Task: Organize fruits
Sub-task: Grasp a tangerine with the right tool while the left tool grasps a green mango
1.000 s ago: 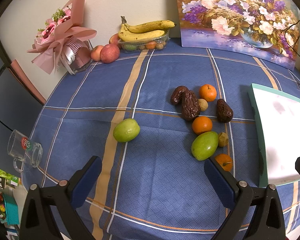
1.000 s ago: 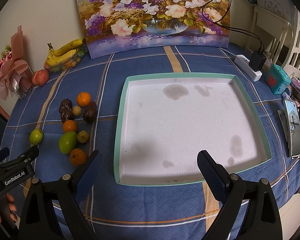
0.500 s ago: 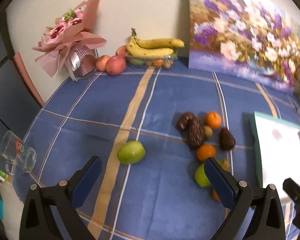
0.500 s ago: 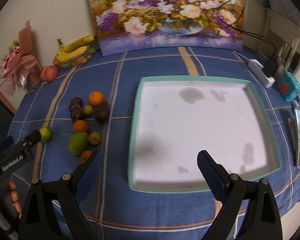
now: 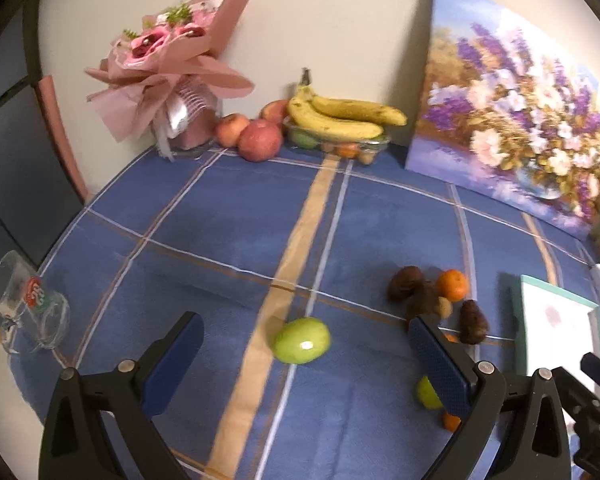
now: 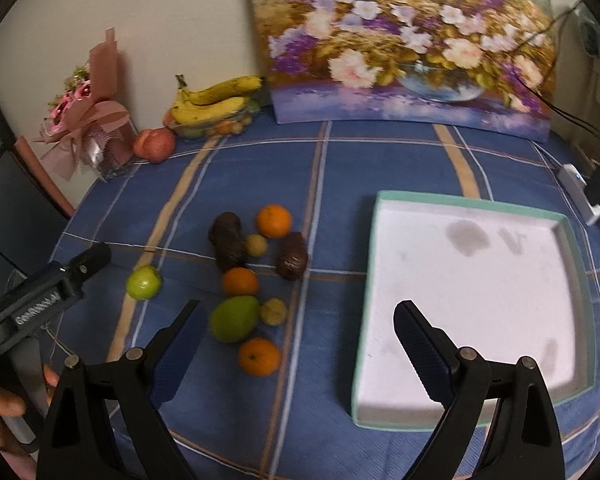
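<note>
A cluster of fruit lies on the blue checked tablecloth: three oranges (image 6: 258,357), a green mango (image 6: 234,318), dark brown fruits (image 6: 227,242) and small yellow fruits (image 6: 273,311). A lone green fruit (image 5: 302,340) lies left of the cluster, also in the right wrist view (image 6: 143,283). My left gripper (image 5: 306,364) is open and empty, with the lone green fruit between its fingers ahead. My right gripper (image 6: 295,344) is open and empty, between the cluster and the white tray with a teal rim (image 6: 366,280).
At the back wall stand a pink bouquet (image 5: 171,64), apples (image 5: 259,140), a clear dish with bananas (image 5: 340,120) and a flower painting (image 6: 408,40). A glass mug (image 5: 23,304) lies at the left table edge. A power strip (image 6: 580,196) lies right.
Both grippers have swung left and come lower and closer to the table. The lone green fruit now sits between the left fingers. The tray has shifted right in the right wrist view.
</note>
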`<state>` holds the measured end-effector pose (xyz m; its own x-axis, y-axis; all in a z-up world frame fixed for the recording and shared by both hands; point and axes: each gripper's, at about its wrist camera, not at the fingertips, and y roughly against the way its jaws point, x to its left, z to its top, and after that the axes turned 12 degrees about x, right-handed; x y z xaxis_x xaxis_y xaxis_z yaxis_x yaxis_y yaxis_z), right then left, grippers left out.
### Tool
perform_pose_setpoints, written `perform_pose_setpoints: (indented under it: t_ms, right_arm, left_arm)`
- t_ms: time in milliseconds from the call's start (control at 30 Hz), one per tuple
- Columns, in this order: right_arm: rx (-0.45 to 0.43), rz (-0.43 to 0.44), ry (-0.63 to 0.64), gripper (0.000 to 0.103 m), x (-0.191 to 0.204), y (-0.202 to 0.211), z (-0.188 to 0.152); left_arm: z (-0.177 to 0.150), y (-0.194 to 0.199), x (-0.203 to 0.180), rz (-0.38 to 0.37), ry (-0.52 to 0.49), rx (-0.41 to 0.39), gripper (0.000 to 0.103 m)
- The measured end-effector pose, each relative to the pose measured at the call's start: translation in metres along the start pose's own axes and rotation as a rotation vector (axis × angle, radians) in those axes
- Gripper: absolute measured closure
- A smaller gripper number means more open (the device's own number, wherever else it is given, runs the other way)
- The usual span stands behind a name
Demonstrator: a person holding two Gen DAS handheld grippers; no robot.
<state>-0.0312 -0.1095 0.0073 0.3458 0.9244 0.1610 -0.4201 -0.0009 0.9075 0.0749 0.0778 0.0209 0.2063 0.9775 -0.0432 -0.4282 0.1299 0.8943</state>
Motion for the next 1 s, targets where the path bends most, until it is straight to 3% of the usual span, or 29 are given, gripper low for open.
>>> perform_pose_setpoints:
  t_ms: [233, 367, 467, 800, 1000]
  right_arm:
    - [0.028, 0.016, 0.028, 0.026, 0.013, -0.011, 0.014]
    - [0.091, 0.016, 0.036, 0.032, 0.018, -0.026, 0.017]
    - [0.139, 0.031, 0.053, 0.039, 0.023, -0.038, 0.018]
    - [0.303, 0.007, 0.084, 0.051, 0.031, -0.079, 0.003]
    - [0.369, -0.015, 0.095, 0.055, 0.032, -0.097, -0.007]
  left_arm:
    - [0.014, -0.017, 0.004, -0.047, 0.029, 0.078, 0.000]
    - [0.019, -0.036, -0.001, -0.086, 0.037, 0.162, 0.013]
    - [0.020, -0.049, -0.004, -0.087, 0.046, 0.204, 0.015]
    - [0.022, -0.095, 0.002, -0.101, 0.135, 0.330, 0.029]
    - [0.022, -0.105, 0.013, -0.076, 0.183, 0.343, 0.035]
